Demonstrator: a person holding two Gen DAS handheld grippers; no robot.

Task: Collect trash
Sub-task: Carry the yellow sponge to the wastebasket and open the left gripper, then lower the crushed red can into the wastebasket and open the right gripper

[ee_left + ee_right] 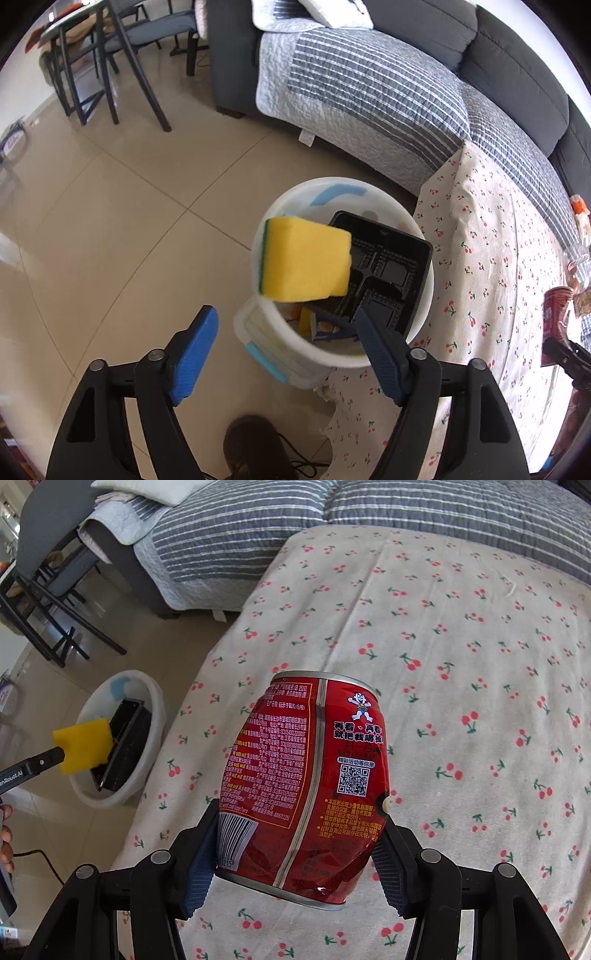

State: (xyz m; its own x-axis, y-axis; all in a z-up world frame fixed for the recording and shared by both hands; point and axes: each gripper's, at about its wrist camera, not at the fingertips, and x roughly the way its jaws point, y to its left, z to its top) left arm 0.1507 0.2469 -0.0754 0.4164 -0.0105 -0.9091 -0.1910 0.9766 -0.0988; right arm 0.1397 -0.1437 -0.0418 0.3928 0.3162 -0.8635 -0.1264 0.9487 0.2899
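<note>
My left gripper [284, 328] is open above a white bin [417, 317] on the floor. A yellow sponge [306, 258] with a green edge is in the air over the bin's mouth, free of the fingers. The bin holds a black plastic tray [391, 277] and other scraps. My right gripper [295, 856] is shut on a dented red can [306, 782], held above the cherry-print tablecloth [461, 646]. The right wrist view also shows the sponge [83, 746] over the bin [147, 709].
The cherry-print table [491, 266] stands right beside the bin. A grey sofa with a striped quilt [369, 92] lies behind. Dark chairs and a table [110, 55] stand far left. A dark shoe [255, 446] is on the tiled floor below the gripper.
</note>
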